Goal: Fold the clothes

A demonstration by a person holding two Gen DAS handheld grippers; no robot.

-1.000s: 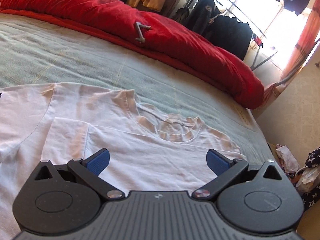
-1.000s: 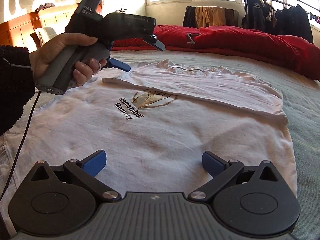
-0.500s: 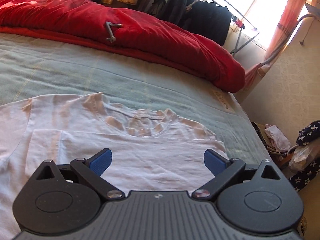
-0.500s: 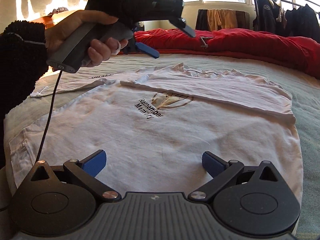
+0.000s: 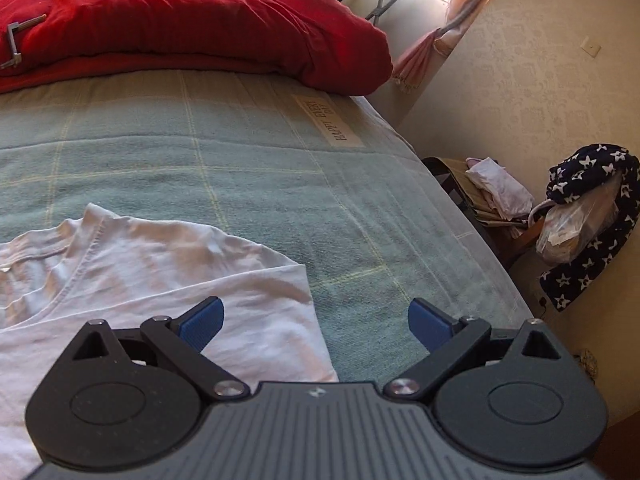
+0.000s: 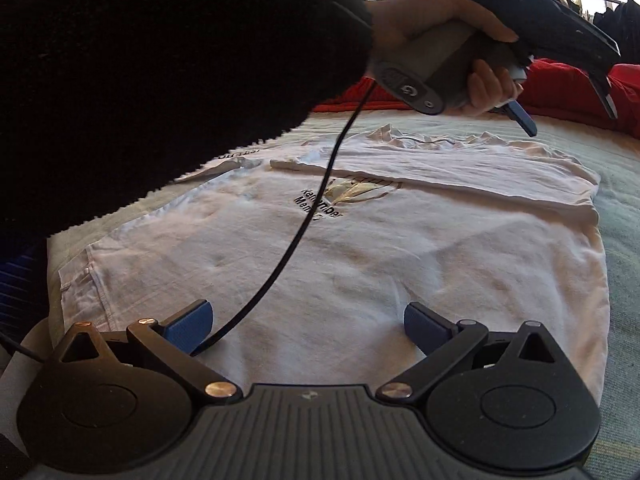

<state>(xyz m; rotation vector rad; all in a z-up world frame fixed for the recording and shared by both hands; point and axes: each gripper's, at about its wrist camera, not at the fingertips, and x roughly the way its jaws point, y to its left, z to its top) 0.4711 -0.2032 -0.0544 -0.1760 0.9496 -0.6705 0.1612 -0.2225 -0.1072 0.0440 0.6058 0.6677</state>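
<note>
A white t-shirt (image 6: 360, 248) lies flat on the bed (image 5: 260, 168). Both the left gripper (image 5: 316, 320) and right gripper (image 6: 306, 322) hover with jaws apart, holding nothing.

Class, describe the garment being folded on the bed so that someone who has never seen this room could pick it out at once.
Start at the bed with its pale green blanket and the red duvet bunched along the far side. On the blanket, nearer than the duvet, lies the white T-shirt, spread flat with one side folded in. It is the only white item on the bed, with a small black-lettered chest print.
</note>
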